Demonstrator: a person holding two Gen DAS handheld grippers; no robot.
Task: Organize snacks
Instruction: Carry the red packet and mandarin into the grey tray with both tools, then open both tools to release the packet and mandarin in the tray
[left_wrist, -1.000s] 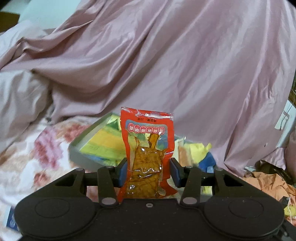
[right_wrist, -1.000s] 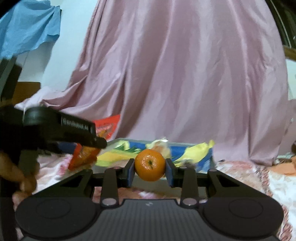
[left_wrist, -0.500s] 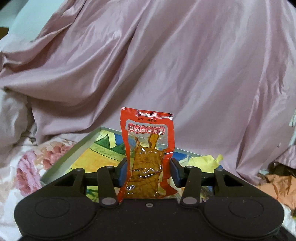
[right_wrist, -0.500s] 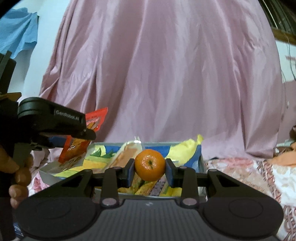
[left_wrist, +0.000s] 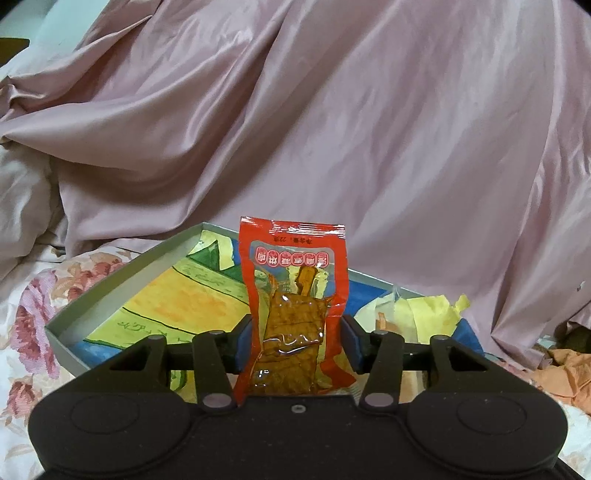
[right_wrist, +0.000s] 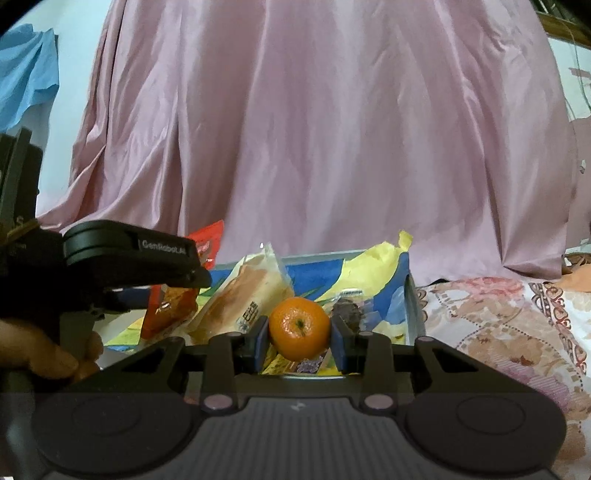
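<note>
My left gripper pinches an upright red packet; my right gripper clamps an orange. Both hover at the box, at 12 o'clock, so delivery seems underway. Next, I'd lower and spread each set of jaws.

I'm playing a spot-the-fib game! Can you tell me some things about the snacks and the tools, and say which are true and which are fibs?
1. The right tool holds an orange. True.
2. The left tool is empty. False: it grips a red snack packet.
3. The box already has snacks inside. True.
4. The cloth behind is green. False: the cloth is pink.
</note>
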